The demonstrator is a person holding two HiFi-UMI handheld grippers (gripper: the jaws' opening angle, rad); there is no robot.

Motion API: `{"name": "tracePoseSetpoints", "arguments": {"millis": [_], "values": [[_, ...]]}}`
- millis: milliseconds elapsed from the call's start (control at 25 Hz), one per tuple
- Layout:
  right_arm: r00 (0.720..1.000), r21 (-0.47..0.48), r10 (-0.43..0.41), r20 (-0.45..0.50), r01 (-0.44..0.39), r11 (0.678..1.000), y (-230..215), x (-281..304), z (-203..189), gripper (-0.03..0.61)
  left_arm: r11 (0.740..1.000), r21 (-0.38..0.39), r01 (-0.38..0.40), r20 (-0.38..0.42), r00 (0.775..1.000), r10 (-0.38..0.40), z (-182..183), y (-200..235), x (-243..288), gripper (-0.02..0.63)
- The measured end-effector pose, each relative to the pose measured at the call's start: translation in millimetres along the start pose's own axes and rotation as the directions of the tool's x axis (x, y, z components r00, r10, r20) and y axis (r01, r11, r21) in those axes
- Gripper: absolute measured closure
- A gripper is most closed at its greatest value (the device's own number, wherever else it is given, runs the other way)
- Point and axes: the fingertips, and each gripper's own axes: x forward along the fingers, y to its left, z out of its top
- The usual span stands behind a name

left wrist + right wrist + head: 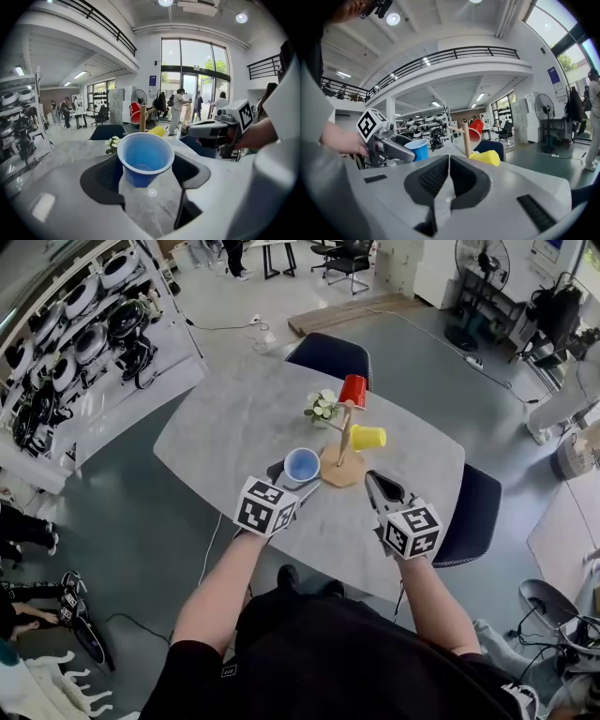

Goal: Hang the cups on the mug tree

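Observation:
A wooden mug tree [346, 439] stands mid-table. A red cup [352, 390] hangs at its top and a yellow cup [367, 437] on a right-hand peg. My left gripper [296, 480] is shut on a blue cup [302, 465], upright with its mouth up, just left of the tree's base. In the left gripper view the blue cup [145, 157] sits pinched between the jaws, with the tree [143, 119] behind it. My right gripper [377, 482] is shut with nothing in it, right of the base. In the right gripper view its jaws meet [449, 164], with the yellow cup [485, 158] beyond.
A small pot of white flowers [322, 407] stands just behind the tree. The grey table [234, 427] has dark chairs at the far side [330, 354] and the right [473, 517]. Shelves of helmets line the left wall [75, 324].

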Motion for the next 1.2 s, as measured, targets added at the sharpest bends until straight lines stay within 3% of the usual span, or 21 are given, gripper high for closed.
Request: {"name": "tracePoseSetpoints", "arguments": {"millis": [160,560,1200], "values": [[0.999,0.006,0.027,0.034,-0.027,1.0,-1.4,-0.1,5.0,0.558,1.0,0.021,0.003,-0.038,0.999,-0.003,9.0,-12.0,3.2,0.281],[0.997,0.043,0.001,0.081,-0.004,0.999,-12.4,-9.9,19.7,0.558,0.991,0.131,0.022,-0.168,0.986,0.001,38.1,-11.8,23.1,0.279],[0.995,0.06,-0.066,0.074,0.062,0.996,-33.0,-22.3,12.8,0.558,0.975,0.212,0.062,-0.16,0.987,-0.028,75.8,-19.6,45.4,0.281]]}}
